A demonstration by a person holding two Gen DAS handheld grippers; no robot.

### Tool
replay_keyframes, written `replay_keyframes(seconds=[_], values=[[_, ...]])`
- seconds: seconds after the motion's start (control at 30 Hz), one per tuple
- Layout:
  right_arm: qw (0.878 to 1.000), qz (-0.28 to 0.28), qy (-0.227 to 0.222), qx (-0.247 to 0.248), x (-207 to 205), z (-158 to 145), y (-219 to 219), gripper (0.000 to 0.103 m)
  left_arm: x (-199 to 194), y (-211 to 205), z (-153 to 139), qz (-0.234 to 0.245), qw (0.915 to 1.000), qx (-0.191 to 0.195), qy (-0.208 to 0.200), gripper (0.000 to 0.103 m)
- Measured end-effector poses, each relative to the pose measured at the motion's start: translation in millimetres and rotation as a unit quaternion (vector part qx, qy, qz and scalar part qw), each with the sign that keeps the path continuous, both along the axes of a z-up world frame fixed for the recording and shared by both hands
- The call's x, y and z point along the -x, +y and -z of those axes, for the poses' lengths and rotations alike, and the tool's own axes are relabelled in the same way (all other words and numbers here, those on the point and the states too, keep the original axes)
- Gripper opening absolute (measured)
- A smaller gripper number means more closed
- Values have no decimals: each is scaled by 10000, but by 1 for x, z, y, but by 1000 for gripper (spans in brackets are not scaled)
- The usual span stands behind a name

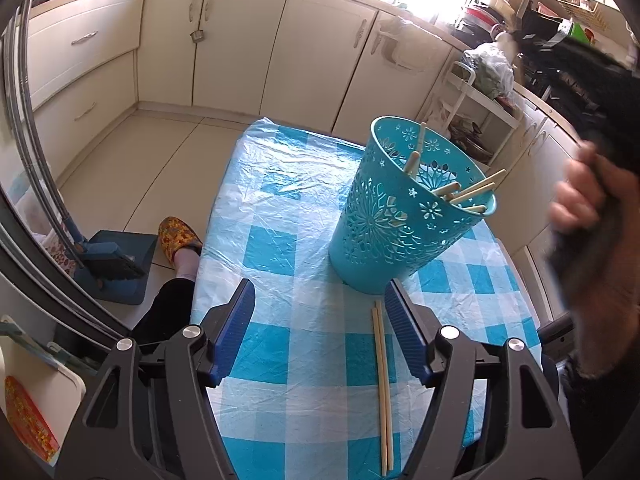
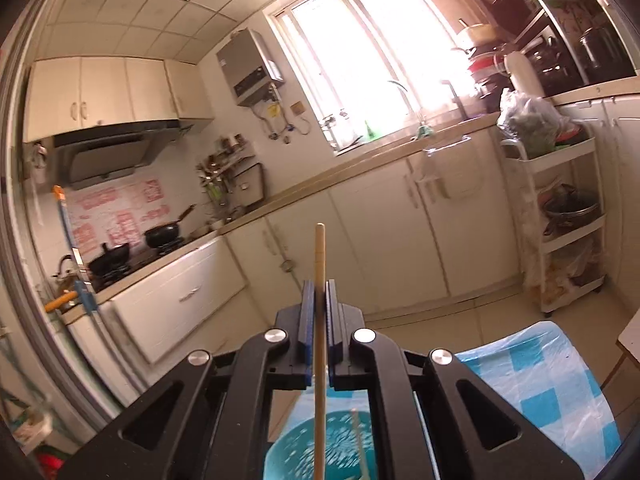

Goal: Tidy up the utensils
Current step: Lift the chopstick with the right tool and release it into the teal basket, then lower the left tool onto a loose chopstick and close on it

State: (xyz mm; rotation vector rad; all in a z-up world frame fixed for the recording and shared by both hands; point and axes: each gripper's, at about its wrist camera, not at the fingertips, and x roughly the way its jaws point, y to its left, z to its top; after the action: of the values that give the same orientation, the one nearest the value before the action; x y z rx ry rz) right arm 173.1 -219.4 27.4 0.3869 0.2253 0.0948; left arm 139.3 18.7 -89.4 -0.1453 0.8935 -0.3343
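Between the spread fingers of the left gripper [image 1: 320,296] lies bare blue-and-white checked tablecloth [image 1: 280,240]; the jaws stand wide and grip nothing. Just inside the right-hand finger [image 1: 404,332], a pair of wooden chopsticks [image 1: 382,380] lies flat on the cloth, side by side, running back toward the camera and apart from both pads. Beyond that same fingertip, and just ahead of it, stands a turquoise cut-out utensil holder [image 1: 392,224], upright on the table, with several wooden utensil handles leaning against its rim. Off to the right of the fingers, blurred, a person's hand [image 1: 580,200] wraps a dark grip.

On the right gripper [image 2: 320,284], the blue pads are pressed together on a single wooden chopstick [image 2: 319,248]. It runs lengthwise between the fingers, its tip poking out past the fingertips toward the kitchen cabinets, its other end reaching back below the jaws. Beneath those fingers, the turquoise holder's mouth shows, with the checked cloth to the right.
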Motion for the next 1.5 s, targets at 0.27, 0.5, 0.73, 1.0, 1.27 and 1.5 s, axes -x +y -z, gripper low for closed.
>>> replay_keyframes(seconds=[0.27, 0.5, 0.73, 1.0, 1.27, 1.5], values=[[9985, 4, 433, 325, 2, 36, 12, 6, -3, -5, 7, 80, 10000, -18, 55, 66], [9972, -218, 446, 557, 31, 34, 14, 18, 1, -5, 5, 56, 10000, -34, 33, 66], [9976, -90, 169, 662, 111, 23, 1, 33, 14, 1, -12, -88, 9998, -66, -195, 72], [9886, -209, 1340, 662, 161, 93, 6, 35, 32, 7, -25, -193, 9988, -125, -422, 78], [9467, -799, 3096, 377, 101, 180, 29, 28, 51, 13, -32, -218, 9980, -251, -539, 84], [9344, -861, 3326, 943, 73, 196, 64, 18, 52, 30, -29, -378, 9981, -157, -450, 84]])
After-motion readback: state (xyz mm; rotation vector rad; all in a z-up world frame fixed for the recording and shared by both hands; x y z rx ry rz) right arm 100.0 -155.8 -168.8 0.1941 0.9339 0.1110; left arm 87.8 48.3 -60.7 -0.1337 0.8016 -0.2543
